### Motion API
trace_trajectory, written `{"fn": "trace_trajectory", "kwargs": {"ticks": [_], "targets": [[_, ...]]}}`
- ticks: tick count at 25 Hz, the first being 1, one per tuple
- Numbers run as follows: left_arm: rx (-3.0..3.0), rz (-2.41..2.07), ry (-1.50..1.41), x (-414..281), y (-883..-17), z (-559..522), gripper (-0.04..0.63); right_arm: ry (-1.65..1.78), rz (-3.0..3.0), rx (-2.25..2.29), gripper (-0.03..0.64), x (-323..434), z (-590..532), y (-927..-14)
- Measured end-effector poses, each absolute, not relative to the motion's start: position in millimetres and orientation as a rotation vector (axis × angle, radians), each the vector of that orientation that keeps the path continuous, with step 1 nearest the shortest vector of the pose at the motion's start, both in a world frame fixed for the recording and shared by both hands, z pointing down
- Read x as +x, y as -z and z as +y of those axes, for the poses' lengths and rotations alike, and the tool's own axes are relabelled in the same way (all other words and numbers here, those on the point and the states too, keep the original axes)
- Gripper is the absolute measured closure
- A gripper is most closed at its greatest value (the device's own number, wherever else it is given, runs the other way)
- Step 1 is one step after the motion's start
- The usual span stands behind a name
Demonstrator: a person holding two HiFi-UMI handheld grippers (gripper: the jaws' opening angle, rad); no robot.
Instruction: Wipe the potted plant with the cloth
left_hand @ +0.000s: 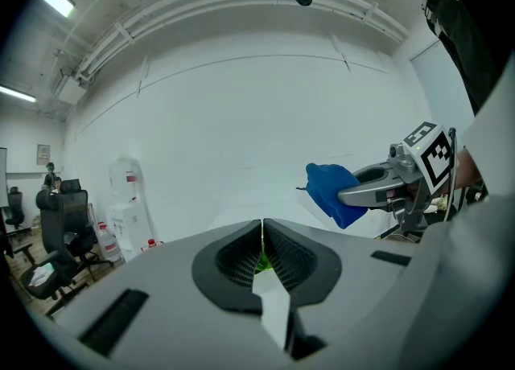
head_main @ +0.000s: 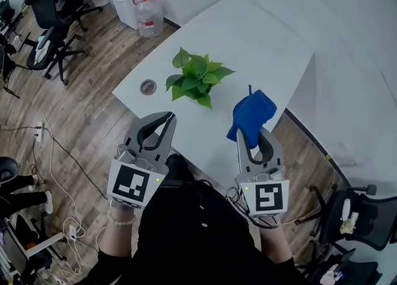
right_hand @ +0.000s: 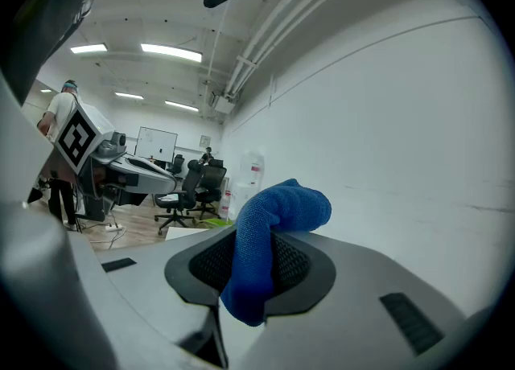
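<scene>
Plant (head_main: 197, 78), potted, stands on the white surface (head_main: 260, 42), set in from the near edge and to the right of a round cable port (head_main: 147, 87) by the left corner. Right tongs (head_main: 251, 134) are clamped on the blue cloth (head_main: 253, 111), which bunches beyond the tips, just right of the plant. Left tongs (left_hand: 263, 232) are fully closed, holding nothing, at the near edge.
</scene>
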State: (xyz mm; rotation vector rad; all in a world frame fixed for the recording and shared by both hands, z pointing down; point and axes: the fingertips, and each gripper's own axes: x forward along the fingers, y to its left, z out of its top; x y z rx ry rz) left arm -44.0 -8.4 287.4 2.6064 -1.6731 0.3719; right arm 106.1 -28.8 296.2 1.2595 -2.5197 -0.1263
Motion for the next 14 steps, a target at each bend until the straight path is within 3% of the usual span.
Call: {"fn": "trace_trajectory", "kwargs": {"ticks": [14], "targets": [[2.620, -1.654, -0.347, -35.3, -282.0, -0.7, 0.574, 0.114, -2.537, 1.237, 0.499, 106.7, -18.6, -296.1]]}}
